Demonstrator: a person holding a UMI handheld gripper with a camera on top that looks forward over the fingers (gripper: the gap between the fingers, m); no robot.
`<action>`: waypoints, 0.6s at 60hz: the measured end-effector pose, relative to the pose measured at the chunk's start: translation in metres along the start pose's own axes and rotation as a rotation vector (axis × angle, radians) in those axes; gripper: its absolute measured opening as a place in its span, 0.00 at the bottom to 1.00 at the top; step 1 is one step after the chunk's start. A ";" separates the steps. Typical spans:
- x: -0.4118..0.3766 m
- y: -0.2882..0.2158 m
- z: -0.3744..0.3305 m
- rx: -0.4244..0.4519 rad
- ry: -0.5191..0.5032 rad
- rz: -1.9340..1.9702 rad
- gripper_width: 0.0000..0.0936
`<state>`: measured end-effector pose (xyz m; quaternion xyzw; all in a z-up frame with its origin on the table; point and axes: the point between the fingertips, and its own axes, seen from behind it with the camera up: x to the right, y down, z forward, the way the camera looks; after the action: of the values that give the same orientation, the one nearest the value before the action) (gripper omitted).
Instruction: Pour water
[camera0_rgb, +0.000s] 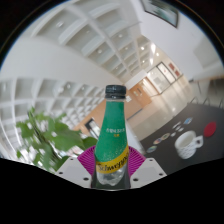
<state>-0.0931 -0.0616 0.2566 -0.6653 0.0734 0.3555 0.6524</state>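
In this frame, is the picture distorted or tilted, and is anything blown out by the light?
Gripper view: strong fisheye bend, ceiling grid curving, scene tilted; bright windows washed out; bottle, held between the hand-held gripper fingers, fairly sharp; cup and plant softer.

A white coffered ceiling (60, 70) spans the tilted room, with leafy plant (45, 135) and pale floor (165, 95).

Green bottle (113, 140) has yellow label band with dark lettering, too small to read. Faint light print higher on green body, also illegible. No brand or number can be made out. Nothing else in view carries readable text or signs.
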 end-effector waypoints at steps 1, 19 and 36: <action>-0.007 -0.004 0.004 0.006 -0.032 0.059 0.41; 0.035 -0.058 0.076 0.152 -0.331 1.041 0.41; 0.117 -0.048 0.077 0.260 -0.359 1.490 0.41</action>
<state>-0.0088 0.0589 0.2369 -0.2907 0.4355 0.7911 0.3162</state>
